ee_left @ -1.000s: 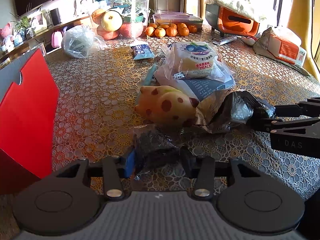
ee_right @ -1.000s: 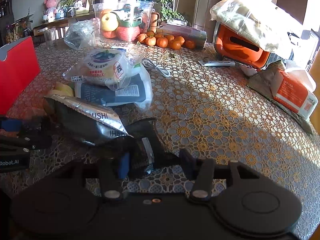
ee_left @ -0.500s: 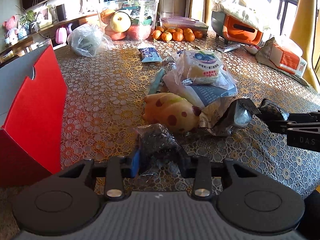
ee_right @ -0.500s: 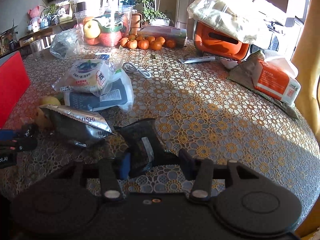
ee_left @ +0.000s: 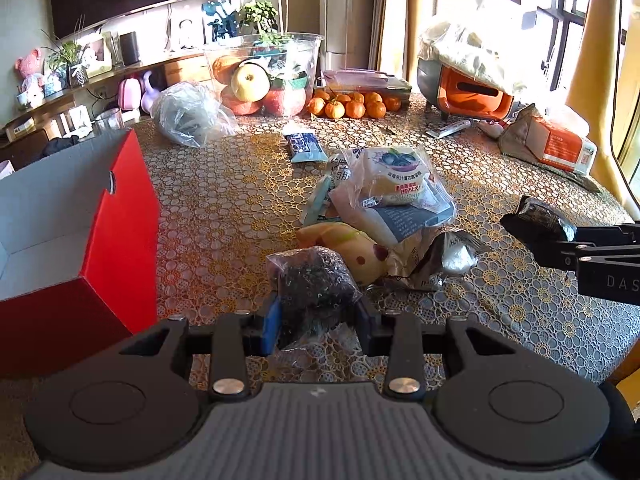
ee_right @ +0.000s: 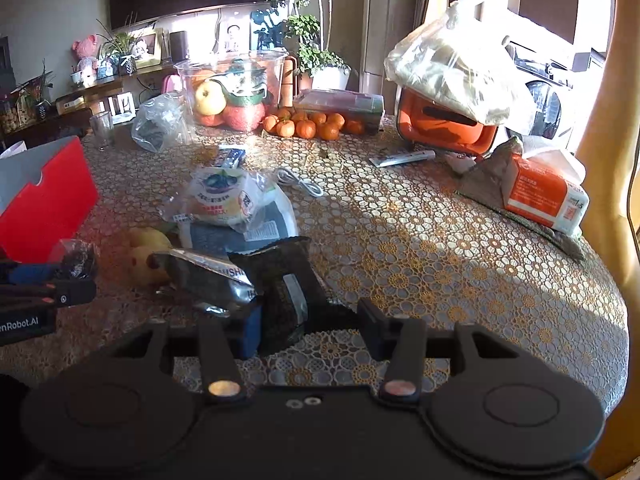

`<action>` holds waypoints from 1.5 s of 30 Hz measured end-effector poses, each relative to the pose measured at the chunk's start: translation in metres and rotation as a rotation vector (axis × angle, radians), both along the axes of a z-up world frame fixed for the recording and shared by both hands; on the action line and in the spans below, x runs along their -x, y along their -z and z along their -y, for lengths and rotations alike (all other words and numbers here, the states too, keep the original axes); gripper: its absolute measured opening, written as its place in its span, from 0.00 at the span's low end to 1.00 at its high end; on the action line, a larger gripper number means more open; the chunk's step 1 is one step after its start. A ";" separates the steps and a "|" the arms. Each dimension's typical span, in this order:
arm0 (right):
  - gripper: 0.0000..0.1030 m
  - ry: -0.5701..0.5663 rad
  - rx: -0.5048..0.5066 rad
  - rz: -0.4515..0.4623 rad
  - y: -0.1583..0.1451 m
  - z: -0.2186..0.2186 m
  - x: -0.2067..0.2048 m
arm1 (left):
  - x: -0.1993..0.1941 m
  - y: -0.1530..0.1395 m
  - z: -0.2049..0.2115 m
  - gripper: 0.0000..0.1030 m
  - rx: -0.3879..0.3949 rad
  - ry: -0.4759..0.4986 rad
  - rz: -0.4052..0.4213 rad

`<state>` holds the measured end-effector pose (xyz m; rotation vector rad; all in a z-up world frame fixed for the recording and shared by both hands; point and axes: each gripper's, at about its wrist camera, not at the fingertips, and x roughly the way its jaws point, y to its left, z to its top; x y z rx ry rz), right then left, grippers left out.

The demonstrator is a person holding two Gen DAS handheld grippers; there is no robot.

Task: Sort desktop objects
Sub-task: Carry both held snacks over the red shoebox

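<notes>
My left gripper is shut on a clear bag of dark bits and holds it above the table, right of the open red box. My right gripper holds a black snack packet lifted off the table; the packet hangs against the left finger with a gap to the right one. It also shows at the right of the left wrist view. A pile remains mid-table: a blueberry bread bag, a yellow spotted toy and a silver foil packet.
A fruit bowl, tangerines, a grey plastic bag, a small blue packet, an orange appliance and a tissue pack stand at the back and right. A white cable lies mid-table.
Both grippers have risen and pulled back from the pile, each lifting its packet off the table. The red box now shows its open inside in the left wrist view.
</notes>
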<state>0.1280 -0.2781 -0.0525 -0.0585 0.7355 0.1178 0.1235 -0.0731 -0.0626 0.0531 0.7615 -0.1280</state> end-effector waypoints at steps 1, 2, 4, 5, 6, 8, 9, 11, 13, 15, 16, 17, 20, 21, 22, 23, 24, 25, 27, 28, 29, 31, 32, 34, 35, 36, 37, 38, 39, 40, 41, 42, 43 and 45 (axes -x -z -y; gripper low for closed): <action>0.48 -0.011 0.000 0.010 -0.005 -0.004 0.002 | 0.002 -0.003 -0.002 0.36 0.002 -0.003 0.002; 0.48 -0.021 0.001 0.015 -0.008 -0.007 0.003 | 0.004 -0.006 -0.004 0.36 0.001 -0.008 0.004; 0.48 -0.041 0.004 0.023 -0.014 -0.013 0.007 | 0.007 -0.011 -0.008 0.36 -0.007 -0.021 0.006; 0.48 -0.049 0.003 0.025 -0.017 -0.017 0.008 | 0.009 -0.014 -0.011 0.36 -0.006 -0.027 0.007; 0.48 -0.059 0.001 0.028 -0.020 -0.021 0.010 | 0.011 -0.017 -0.014 0.36 -0.006 -0.033 0.007; 0.48 -0.080 -0.005 0.032 -0.025 -0.028 0.012 | 0.016 -0.024 -0.020 0.36 -0.010 -0.046 0.013; 0.48 -0.090 -0.008 0.034 -0.026 -0.032 0.013 | 0.019 -0.027 -0.023 0.36 -0.010 -0.052 0.018; 0.48 -0.119 -0.014 0.042 -0.032 -0.042 0.016 | 0.023 -0.036 -0.031 0.36 -0.009 -0.066 0.028; 0.48 -0.151 -0.017 0.051 -0.037 -0.053 0.018 | 0.029 -0.044 -0.039 0.36 -0.012 -0.082 0.041; 0.48 -0.185 -0.023 0.061 -0.044 -0.065 0.019 | 0.035 -0.052 -0.048 0.36 -0.008 -0.099 0.054; 0.48 -0.202 -0.025 0.067 -0.047 -0.071 0.020 | 0.038 -0.056 -0.054 0.36 -0.006 -0.108 0.061; 0.48 -0.219 -0.026 0.073 -0.050 -0.078 0.021 | 0.041 -0.060 -0.059 0.36 -0.005 -0.119 0.070; 0.48 -0.272 -0.031 0.093 -0.060 -0.097 0.024 | 0.050 -0.072 -0.075 0.36 -0.009 -0.152 0.103; 0.48 -0.287 -0.034 0.098 -0.062 -0.102 0.024 | 0.053 -0.075 -0.081 0.36 -0.010 -0.166 0.112; 0.48 -0.307 -0.039 0.103 -0.065 -0.108 0.024 | 0.056 -0.079 -0.086 0.36 -0.011 -0.178 0.119; 0.48 -0.320 -0.042 0.104 -0.067 -0.113 0.024 | 0.058 -0.082 -0.091 0.36 -0.011 -0.190 0.127; 0.48 -0.337 -0.047 0.104 -0.071 -0.120 0.024 | 0.061 -0.085 -0.096 0.36 -0.011 -0.202 0.136; 0.48 -0.350 -0.049 0.105 -0.073 -0.126 0.023 | 0.064 -0.087 -0.101 0.36 -0.009 -0.212 0.142; 0.48 -0.377 -0.048 0.107 -0.077 -0.138 0.022 | 0.068 -0.091 -0.112 0.36 -0.003 -0.232 0.153; 0.48 -0.387 -0.045 0.106 -0.079 -0.144 0.022 | 0.070 -0.093 -0.117 0.36 0.000 -0.244 0.157; 0.48 -0.397 -0.042 0.106 -0.080 -0.149 0.022 | 0.071 -0.094 -0.122 0.36 0.004 -0.255 0.161; 0.48 -0.416 -0.039 0.105 -0.083 -0.160 0.020 | 0.075 -0.097 -0.134 0.36 0.010 -0.279 0.169; 0.48 -0.424 -0.036 0.106 -0.084 -0.165 0.020 | 0.077 -0.098 -0.140 0.36 0.012 -0.292 0.173; 0.48 -0.438 -0.032 0.104 -0.086 -0.174 0.018 | 0.082 -0.099 -0.151 0.36 0.014 -0.312 0.180; 0.48 -0.446 -0.031 0.102 -0.087 -0.179 0.018 | 0.083 -0.100 -0.156 0.36 0.013 -0.326 0.185; 0.48 -0.454 -0.029 0.103 -0.088 -0.184 0.017 | 0.083 -0.101 -0.162 0.36 0.014 -0.336 0.188; 0.48 -0.462 -0.026 0.104 -0.089 -0.189 0.017 | 0.084 -0.102 -0.168 0.36 0.015 -0.345 0.191; 0.48 -0.469 -0.022 0.107 -0.090 -0.194 0.016 | 0.084 -0.103 -0.173 0.36 0.015 -0.355 0.193; 0.48 -0.476 -0.020 0.109 -0.091 -0.199 0.015 | 0.084 -0.104 -0.178 0.36 0.015 -0.363 0.195; 0.48 -0.483 -0.019 0.111 -0.093 -0.203 0.014 | 0.085 -0.105 -0.183 0.36 0.015 -0.371 0.197; 0.48 -0.490 -0.017 0.114 -0.094 -0.207 0.013 | 0.085 -0.105 -0.188 0.36 0.015 -0.377 0.198; 0.48 -0.497 -0.014 0.118 -0.096 -0.212 0.012 | 0.086 -0.106 -0.194 0.36 0.015 -0.385 0.200; 0.48 -0.503 -0.010 0.121 -0.097 -0.216 0.011 | 0.086 -0.106 -0.198 0.36 0.015 -0.390 0.201; 0.48 -0.516 -0.004 0.125 -0.098 -0.225 0.008 | 0.085 -0.106 -0.207 0.36 0.017 -0.402 0.199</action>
